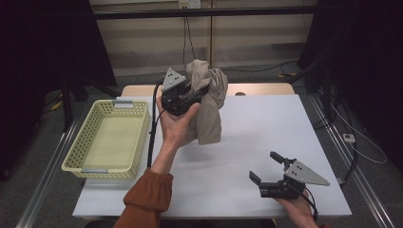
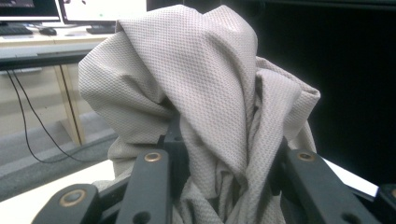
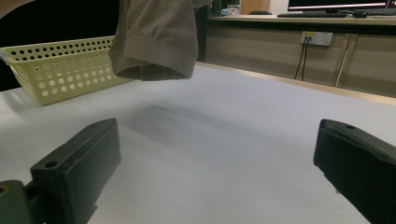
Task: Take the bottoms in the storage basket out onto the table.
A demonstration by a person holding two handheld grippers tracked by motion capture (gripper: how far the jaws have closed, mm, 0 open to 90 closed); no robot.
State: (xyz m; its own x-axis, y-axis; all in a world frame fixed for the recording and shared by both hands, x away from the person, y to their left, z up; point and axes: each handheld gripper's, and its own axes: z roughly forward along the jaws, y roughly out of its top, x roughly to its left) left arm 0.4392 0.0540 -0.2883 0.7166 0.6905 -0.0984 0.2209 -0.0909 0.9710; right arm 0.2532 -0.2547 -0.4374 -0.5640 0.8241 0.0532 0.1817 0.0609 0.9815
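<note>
Cloth (image 1: 207,102) bunched and clamped in left gripper (image 1: 183,97), lifted clear of tabletop (image 1: 266,128), hem hanging free near its far middle. Right gripper (image 1: 268,172) idle at near right, jaws wide, nothing between. Pickup done; still to go, probably: drop into yellow basket (image 1: 76,152) at left.

Nothing readable is to be found here, honestly; no label, brand or number can be made out on any surface; the monitor screens (image 2: 32,9) at the back of the gripper views are too blurred for any text to be read.
</note>
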